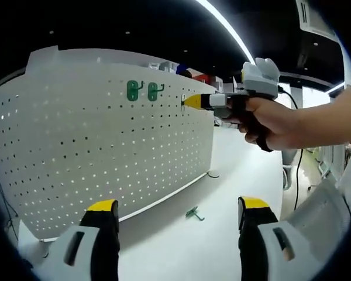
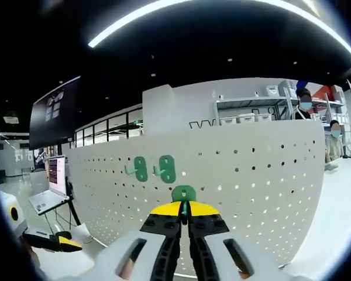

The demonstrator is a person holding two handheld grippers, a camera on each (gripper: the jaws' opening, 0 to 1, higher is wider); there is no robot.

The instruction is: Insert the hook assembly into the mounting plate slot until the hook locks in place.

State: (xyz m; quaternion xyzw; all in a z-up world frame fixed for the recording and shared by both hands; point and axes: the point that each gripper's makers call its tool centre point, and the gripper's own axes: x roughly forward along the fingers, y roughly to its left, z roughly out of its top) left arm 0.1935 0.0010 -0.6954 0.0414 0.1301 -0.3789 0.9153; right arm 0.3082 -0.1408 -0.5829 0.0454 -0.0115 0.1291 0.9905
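Right gripper (image 2: 184,212) jaws pinch my green hook (image 2: 183,193) against the pegboard (image 2: 251,175); left gripper (image 1: 178,213) jaws gape apart.

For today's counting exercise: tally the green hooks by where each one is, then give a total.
Hung on the pegboard: 2
Held in the right tool: 1
Lying on the table: 1
Total: 4

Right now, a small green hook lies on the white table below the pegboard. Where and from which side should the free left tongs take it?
Grip the small green plastic hook across its straight shank, coming down from above, since it lies flat on the white table. The open left tongs stand just short of it. Its finer shape is too small to tell.
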